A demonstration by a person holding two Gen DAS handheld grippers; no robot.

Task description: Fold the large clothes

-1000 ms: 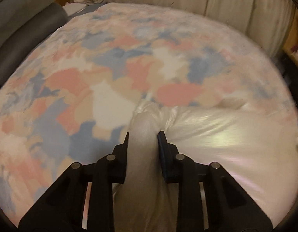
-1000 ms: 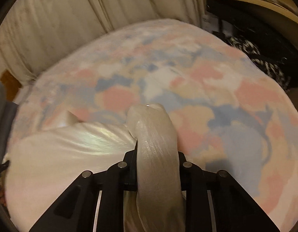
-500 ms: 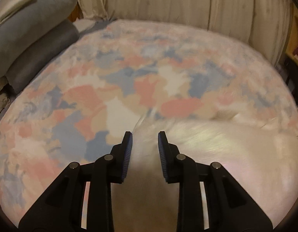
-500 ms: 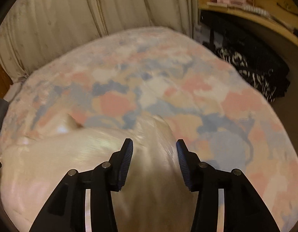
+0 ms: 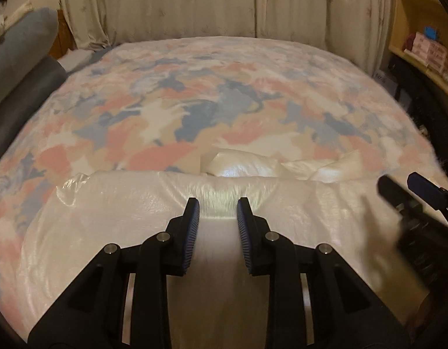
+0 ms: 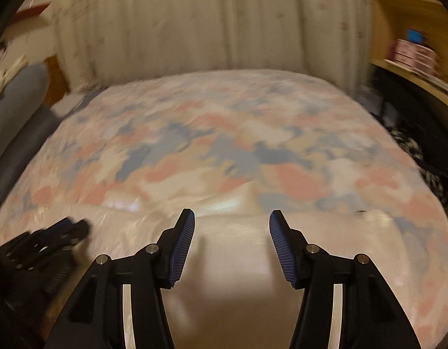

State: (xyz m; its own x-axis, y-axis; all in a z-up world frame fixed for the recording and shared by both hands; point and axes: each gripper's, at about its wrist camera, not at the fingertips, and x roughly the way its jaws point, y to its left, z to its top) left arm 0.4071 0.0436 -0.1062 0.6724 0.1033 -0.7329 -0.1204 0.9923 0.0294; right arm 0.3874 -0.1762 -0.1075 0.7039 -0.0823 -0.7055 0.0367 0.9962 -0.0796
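A shiny cream-white garment [image 5: 136,212] lies folded across the near part of a bed with a pink, blue and beige patterned cover [image 5: 212,99]. It also shows in the right wrist view [image 6: 229,250]. My left gripper [image 5: 218,206] is open and empty, raised above the garment's folded edge. My right gripper [image 6: 231,218] is open wide and empty above the same garment. The right gripper shows at the right edge of the left wrist view [image 5: 410,186]; the left gripper shows at the lower left of the right wrist view [image 6: 69,226].
Cream curtains [image 5: 224,5] hang behind the bed. Grey pillows [image 5: 23,67] are stacked at the left. A wooden shelf with boxes [image 5: 427,49] stands at the right, with dark clutter [image 6: 413,151] below it beside the bed.
Both grippers opened and let go of the bunched garment. They pulled back and up, and the garment now lies flat on the bed.
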